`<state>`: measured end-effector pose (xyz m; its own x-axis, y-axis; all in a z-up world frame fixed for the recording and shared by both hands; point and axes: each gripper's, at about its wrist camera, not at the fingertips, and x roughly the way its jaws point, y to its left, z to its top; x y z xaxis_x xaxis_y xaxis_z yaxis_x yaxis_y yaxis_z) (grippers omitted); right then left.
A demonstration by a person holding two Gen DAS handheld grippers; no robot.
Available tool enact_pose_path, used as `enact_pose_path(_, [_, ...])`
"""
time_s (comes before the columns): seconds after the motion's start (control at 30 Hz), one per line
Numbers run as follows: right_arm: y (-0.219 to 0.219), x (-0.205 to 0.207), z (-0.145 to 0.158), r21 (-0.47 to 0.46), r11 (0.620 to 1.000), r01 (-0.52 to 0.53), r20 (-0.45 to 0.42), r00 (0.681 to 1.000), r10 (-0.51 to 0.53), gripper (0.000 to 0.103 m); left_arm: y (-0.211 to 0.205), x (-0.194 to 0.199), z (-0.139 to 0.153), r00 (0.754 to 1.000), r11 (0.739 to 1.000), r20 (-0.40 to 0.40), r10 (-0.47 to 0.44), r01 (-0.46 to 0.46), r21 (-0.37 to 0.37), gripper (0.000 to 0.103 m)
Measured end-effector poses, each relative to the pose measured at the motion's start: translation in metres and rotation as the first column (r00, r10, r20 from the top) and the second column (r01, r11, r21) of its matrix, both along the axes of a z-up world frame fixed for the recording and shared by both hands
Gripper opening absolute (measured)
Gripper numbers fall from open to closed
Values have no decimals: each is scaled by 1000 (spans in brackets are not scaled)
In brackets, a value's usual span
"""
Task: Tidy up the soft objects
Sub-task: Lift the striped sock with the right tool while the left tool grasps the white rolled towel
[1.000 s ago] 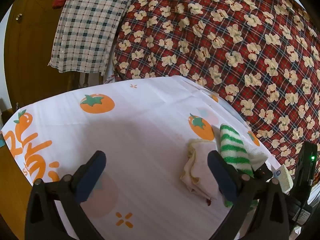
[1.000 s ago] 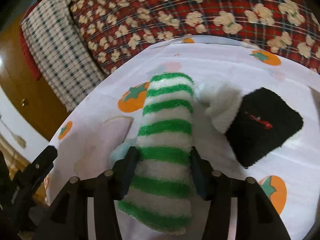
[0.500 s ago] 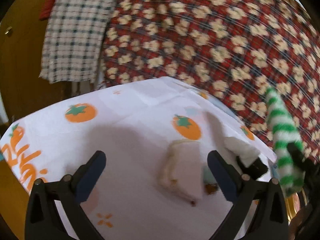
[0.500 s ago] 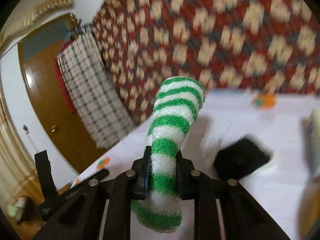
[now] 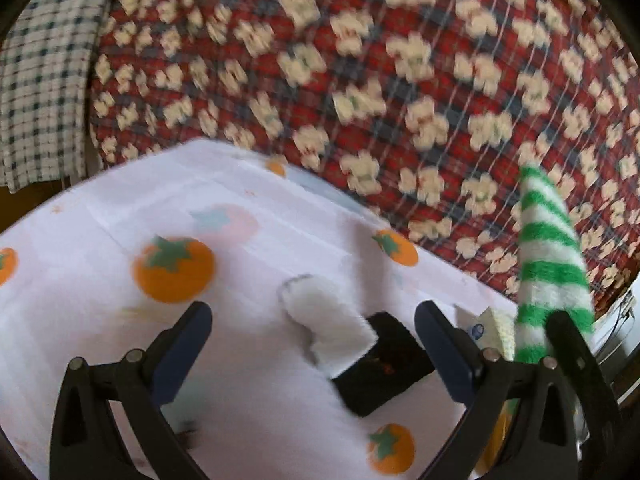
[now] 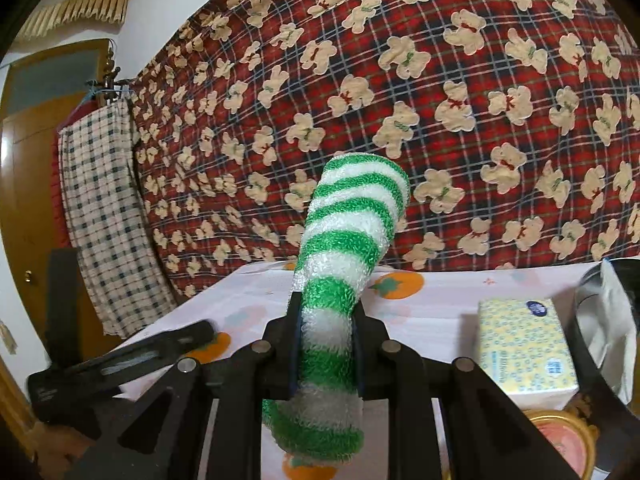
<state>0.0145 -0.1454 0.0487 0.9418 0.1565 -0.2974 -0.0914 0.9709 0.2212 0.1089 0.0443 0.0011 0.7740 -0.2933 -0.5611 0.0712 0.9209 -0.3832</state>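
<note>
My right gripper [image 6: 325,334] is shut on a green and white striped fuzzy sock [image 6: 348,240] and holds it upright, lifted off the table. The sock also shows at the right of the left wrist view [image 5: 550,256]. My left gripper [image 5: 312,340] is open and empty, low over the table, its jaws either side of a black and white fuzzy sock [image 5: 360,348] that lies on the white tablecloth with orange tomato prints [image 5: 120,320].
A yellow-patterned tissue pack [image 6: 524,350] lies on the table at the right, beside a dark metal pot [image 6: 608,320]. A round gold-rimmed tin [image 6: 560,436] sits near the front right. A red plaid bear blanket [image 6: 440,100] hangs behind the table; a checked cloth [image 6: 100,208] hangs left.
My right gripper shut on the striped sock and lifted it off the table, tilting it upright. My left gripper swung right, from the cream cloth to the black and white sock.
</note>
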Motion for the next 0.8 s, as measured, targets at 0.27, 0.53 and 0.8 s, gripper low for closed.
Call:
enact_pose_path(0.27, [-10,5,-13,12,999,34,-50,998,-33,22,-47,47,-32,990,990,-136,38,-18,142,72])
enact_pose_path(0.53, [-6,7,-17,21,1000,21,-71,997,-20,22,-25,57,-51,984,1000,-179,-2,3,1,21])
enact_pose_path(0.8, [-20,-7,-4,48,994,93,8,996,-94,22,-15,10,-13,990,997,144,-5,16,-75,18])
